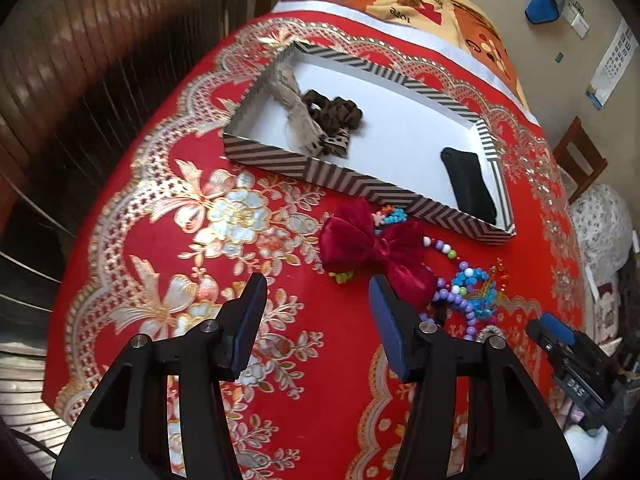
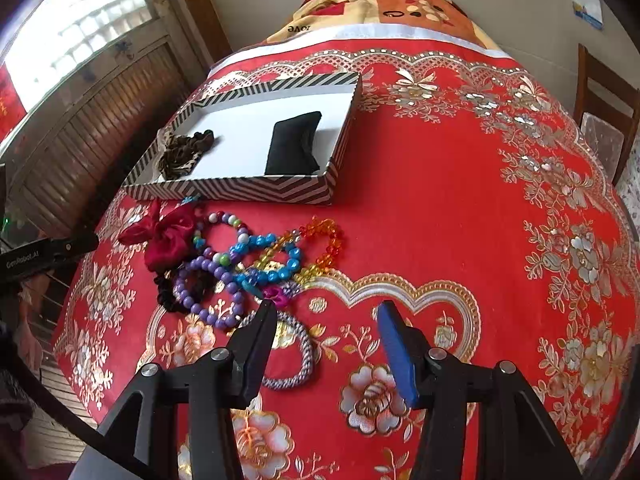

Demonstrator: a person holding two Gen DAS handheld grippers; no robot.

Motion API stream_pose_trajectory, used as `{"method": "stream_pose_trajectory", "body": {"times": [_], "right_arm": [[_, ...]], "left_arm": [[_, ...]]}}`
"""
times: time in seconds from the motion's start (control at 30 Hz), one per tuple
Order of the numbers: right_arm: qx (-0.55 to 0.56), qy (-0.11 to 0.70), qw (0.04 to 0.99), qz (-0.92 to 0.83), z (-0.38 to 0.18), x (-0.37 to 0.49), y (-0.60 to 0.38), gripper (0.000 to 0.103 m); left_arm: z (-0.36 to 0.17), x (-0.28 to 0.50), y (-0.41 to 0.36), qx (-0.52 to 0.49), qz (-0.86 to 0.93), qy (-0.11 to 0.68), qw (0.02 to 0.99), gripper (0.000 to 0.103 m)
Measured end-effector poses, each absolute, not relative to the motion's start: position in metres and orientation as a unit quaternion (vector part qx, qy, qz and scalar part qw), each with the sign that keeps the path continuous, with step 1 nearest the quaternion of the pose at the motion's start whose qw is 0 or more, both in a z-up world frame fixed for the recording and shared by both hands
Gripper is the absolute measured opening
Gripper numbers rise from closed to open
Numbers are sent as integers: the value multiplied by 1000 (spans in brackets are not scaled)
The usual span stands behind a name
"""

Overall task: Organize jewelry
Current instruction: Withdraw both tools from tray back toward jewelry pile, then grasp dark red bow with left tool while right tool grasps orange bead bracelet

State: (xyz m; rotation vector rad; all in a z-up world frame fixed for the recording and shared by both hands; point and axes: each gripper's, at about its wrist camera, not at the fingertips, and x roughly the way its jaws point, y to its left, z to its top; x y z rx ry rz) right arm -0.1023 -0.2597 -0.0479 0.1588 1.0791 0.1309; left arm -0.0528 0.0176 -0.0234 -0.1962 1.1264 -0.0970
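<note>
A striped box (image 1: pixel 344 180) (image 2: pixel 240 192) with a white floor lies on the red cloth; it holds brown and leopard scrunchies (image 1: pixel 332 114) (image 2: pixel 188 148) and a black cushion (image 1: pixel 468 184) (image 2: pixel 294 144). In front of it lie a dark red bow (image 1: pixel 376 248) (image 2: pixel 168 236), purple beads (image 2: pixel 208 280), blue beads (image 2: pixel 276 264), orange beads (image 2: pixel 328 244) and a grey striped hair tie (image 2: pixel 300 356). My left gripper (image 1: pixel 318 292) stands open above the cloth, just left of the bow. My right gripper (image 2: pixel 326 320) is open, its left finger over the hair tie.
The red and gold tablecloth (image 2: pixel 460 220) covers the table; a patterned blanket (image 2: pixel 380 4) lies beyond its far edge. A wooden chair (image 2: pixel 604 104) stands at the right. The right gripper's body (image 1: pixel 576 372) shows at the left wrist view's right edge.
</note>
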Motion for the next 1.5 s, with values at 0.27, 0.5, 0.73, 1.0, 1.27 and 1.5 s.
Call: {"method": "stream_pose_trajectory", "body": {"times": [0.27, 0.5, 0.73, 1.0, 1.27, 1.5], "right_arm": [[70, 516, 851, 64, -55, -73, -255, 51], [67, 524, 846, 67, -63, -56, -252, 51], [51, 534, 842, 62, -77, -41, -254, 45], [0, 518, 853, 63, -85, -34, -246, 15], [41, 495, 863, 98, -54, -44, -252, 9], [43, 463, 876, 125, -17, -53, -246, 9]], "left_arm": [[-33, -30, 2, -132, -83, 560, 814, 55], [-48, -1, -4, -168, -65, 581, 794, 55], [-60, 13, -13, -151, -66, 594, 788, 55], [-68, 16, -20, -106, -69, 595, 794, 15], [-43, 0, -8, -122, -87, 573, 806, 9], [-9, -12, -2, -137, -89, 541, 825, 9]]}}
